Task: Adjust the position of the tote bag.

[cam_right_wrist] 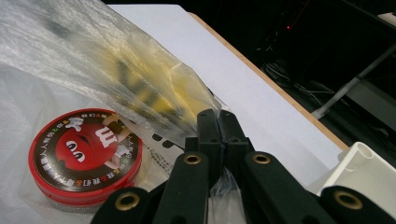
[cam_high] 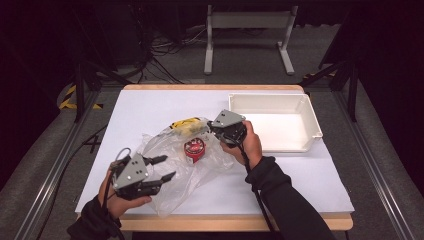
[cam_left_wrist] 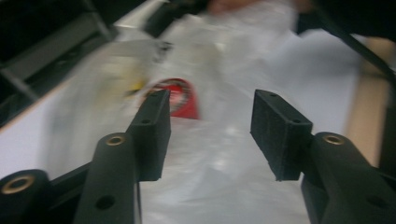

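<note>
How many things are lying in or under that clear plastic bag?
2. A round red tin lies mid-bag, and a yellow packet sits behind it, toward the pinched bag edge. The crumpled film could hide more.

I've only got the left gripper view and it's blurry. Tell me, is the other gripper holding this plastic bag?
Observer: Yes, the right gripper is shut on the plastic bag, pinching its edge.
Operator: What's the red thing ahead?
Observer: A round red tin, lying flat inside the bag.
Operator: Anything else in there?
Observer: A yellow packet, beyond the tin.
Operator: Where might things go?
Observer: Possibly the white bin at the table's far right; it holds nothing.
</note>
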Available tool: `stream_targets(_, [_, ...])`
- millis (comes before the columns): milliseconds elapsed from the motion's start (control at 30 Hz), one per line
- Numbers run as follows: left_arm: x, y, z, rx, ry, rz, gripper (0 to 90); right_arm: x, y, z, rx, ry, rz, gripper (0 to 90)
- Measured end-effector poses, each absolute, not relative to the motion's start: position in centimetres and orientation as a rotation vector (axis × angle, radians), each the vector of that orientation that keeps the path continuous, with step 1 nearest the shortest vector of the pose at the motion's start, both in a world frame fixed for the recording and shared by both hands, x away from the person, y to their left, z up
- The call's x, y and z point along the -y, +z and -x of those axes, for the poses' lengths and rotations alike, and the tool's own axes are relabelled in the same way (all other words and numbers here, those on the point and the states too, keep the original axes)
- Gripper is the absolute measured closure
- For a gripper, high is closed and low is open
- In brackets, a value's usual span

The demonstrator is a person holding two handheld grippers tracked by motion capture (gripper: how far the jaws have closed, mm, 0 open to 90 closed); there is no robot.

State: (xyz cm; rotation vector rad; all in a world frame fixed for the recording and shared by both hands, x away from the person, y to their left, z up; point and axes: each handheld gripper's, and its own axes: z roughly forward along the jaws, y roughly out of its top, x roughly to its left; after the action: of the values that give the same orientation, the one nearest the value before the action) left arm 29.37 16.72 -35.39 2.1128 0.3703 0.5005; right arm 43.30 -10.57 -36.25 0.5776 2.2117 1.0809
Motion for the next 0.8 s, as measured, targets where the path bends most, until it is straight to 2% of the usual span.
stream_targets(167, [-14.6,-37.2,-29.4,-0.333,0.458,-2.275,56.6,10.4,-36.3,-43.3,-2.216,1.073,-0.573,89.6])
stream_targets(300, [-14.7,-39.0,-31.5,-0.469,0.487,-2.336,56.2,10.5,-36.2,-43.1,-2.219,1.076,-0.57,89.4])
stream_targets(433, [-15.5,-40.1,-33.3,-0.569,0.51,-2.344,55.0,10.8,-36.0,-43.1,-2.22,1.081,-0.573,85.0])
stream_targets(500, [-16.0,-40.2,-33.7,-0.601,0.549,-2.336,55.0,11.0,-36.0,-43.2,-2.23,1.082,-0.574,79.0])
stream_targets(533, [-16.1,-40.1,-33.8,-0.61,0.555,-2.335,55.0,11.2,-35.9,-43.1,-2.241,1.106,-0.563,69.6])
stream_targets(567, [-16.3,-40.1,-33.9,-0.619,0.561,-2.321,55.0,11.2,-35.9,-43.1,-2.241,1.106,-0.563,69.6])
stream_targets(600, [-16.6,-39.9,-34.0,-0.633,0.574,-2.31,55.0,11.3,-35.7,-42.9,-2.249,1.12,-0.557,55.1])
stream_targets(667, [-17.1,-39.7,-34.1,-0.645,0.568,-2.285,55.0,11.8,-35.3,-42.5,-2.264,1.18,-0.536,51.6])
stream_targets(767, [-17.6,-39.4,-34.1,-0.653,0.574,-2.264,55.0,12.3,-34.6,-41.9,-2.254,1.221,-0.528,52.1])
stream_targets(800, [-17.8,-39.3,-34.1,-0.654,0.583,-2.261,55.0,12.7,-33.8,-41.2,-2.255,1.266,-0.48,62.5])
